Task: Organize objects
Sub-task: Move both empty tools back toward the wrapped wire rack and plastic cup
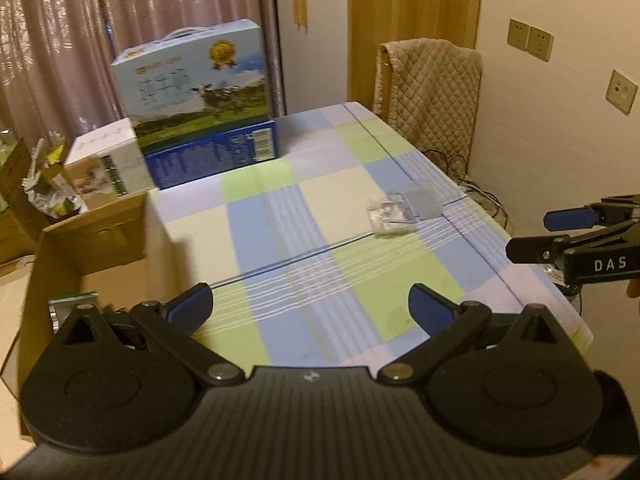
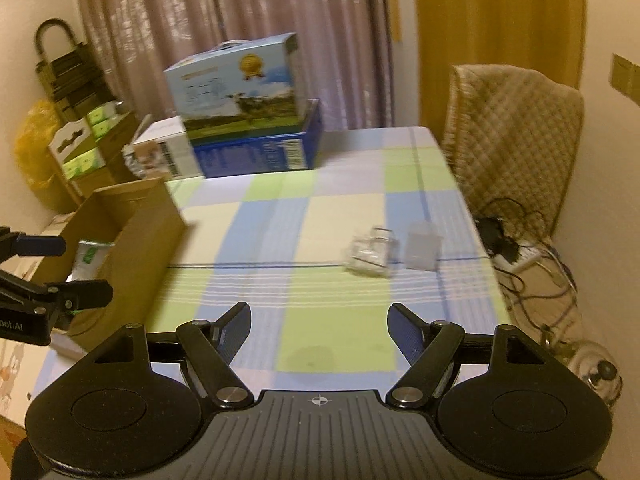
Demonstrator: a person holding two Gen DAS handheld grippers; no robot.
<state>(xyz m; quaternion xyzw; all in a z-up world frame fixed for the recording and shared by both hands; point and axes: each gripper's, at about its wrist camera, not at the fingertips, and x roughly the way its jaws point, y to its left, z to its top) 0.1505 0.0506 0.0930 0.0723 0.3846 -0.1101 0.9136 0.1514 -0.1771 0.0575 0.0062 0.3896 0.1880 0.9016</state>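
Clear plastic containers (image 2: 374,256) are lying on the checked tablecloth (image 2: 280,216) while both empty grippers, left (image 1: 310,308) and right (image 2: 319,330), are hovering wide-jawed (apparently approaching), the brown cardboard box (image 1: 92,264) likely awaiting them.

A home dining room, checked tablecloth (image 1: 304,208) at centre, padded chair (image 1: 430,88) at 1 o'clock, curtains (image 1: 60,40) at 11 o'clock, milk carton (image 1: 192,88) at 12, wall sockets (image 1: 530,39) at 2

clear plastic container (image 2: 372,256) | lying on checked tablecloth | lid (image 2: 422,250) just beside it, right side
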